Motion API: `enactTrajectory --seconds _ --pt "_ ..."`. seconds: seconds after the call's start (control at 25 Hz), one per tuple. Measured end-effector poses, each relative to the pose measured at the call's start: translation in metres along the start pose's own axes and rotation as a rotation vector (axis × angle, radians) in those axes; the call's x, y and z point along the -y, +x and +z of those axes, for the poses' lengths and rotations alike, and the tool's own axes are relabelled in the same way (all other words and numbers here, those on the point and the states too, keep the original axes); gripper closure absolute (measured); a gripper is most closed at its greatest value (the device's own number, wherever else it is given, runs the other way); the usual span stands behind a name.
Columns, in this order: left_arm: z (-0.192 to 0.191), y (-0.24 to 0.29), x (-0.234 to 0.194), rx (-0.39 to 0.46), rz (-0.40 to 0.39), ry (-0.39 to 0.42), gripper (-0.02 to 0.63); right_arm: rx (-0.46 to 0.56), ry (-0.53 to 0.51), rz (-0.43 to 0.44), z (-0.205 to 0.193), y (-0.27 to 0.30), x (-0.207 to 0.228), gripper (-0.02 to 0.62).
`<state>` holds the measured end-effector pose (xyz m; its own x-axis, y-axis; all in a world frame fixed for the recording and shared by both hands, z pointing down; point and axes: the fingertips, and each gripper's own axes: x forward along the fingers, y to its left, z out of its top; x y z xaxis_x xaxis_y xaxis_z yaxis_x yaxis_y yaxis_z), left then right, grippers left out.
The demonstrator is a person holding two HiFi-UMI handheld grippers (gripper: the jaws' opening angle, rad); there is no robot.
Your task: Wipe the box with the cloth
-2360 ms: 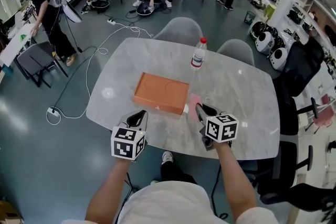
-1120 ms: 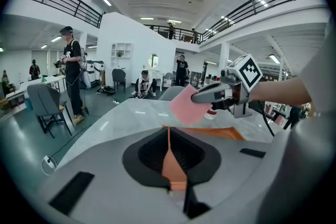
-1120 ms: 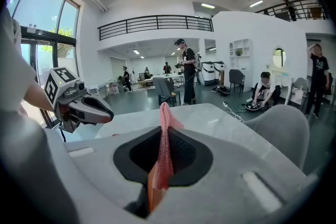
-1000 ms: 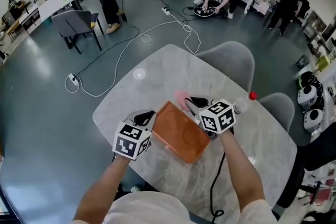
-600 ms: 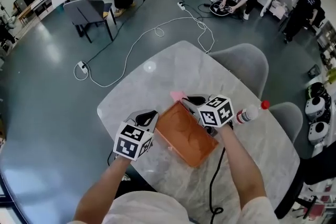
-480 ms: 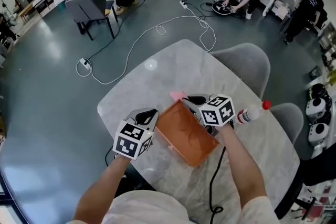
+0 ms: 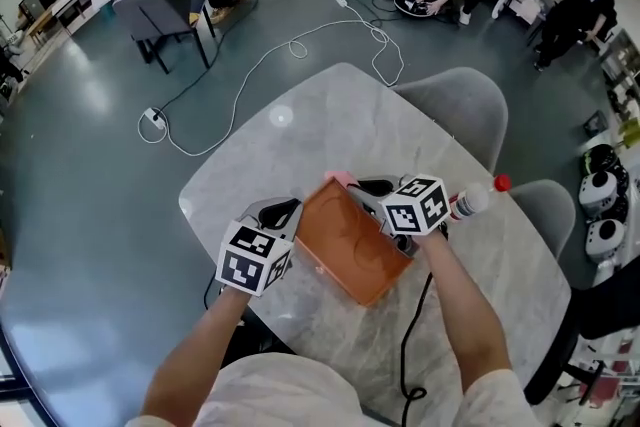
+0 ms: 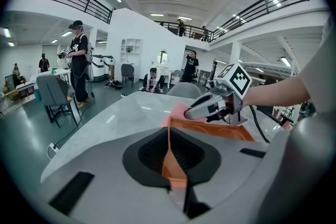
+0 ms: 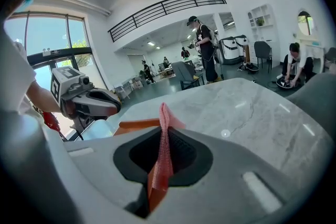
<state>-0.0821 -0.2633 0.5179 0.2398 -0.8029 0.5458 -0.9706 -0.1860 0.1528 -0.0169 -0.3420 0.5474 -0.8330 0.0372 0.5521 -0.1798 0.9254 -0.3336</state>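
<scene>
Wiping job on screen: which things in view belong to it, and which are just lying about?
Belongs to the job:
orange box, its corner clamped by the left gripper
pink cloth, pinched in the right gripper at the box's far edge

Just lying about:
water bottle on the table
grey chairs
floor cable

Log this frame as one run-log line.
left gripper: shut on box | right gripper: shut on cloth | cloth: at box's far edge

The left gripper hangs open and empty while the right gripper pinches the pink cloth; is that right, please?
Not quite: the left gripper view shows the left gripper shut on the orange box. The right gripper does pinch the pink cloth.
</scene>
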Motion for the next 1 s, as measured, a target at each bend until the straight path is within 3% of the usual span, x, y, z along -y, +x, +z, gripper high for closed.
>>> enactTrajectory --seconds 1.0 --pt "0.007 0.013 0.04 -0.004 -0.115 0.067 0.589 0.006 0.097 -0.055 -0.045 -0.062 -0.007 0.577"
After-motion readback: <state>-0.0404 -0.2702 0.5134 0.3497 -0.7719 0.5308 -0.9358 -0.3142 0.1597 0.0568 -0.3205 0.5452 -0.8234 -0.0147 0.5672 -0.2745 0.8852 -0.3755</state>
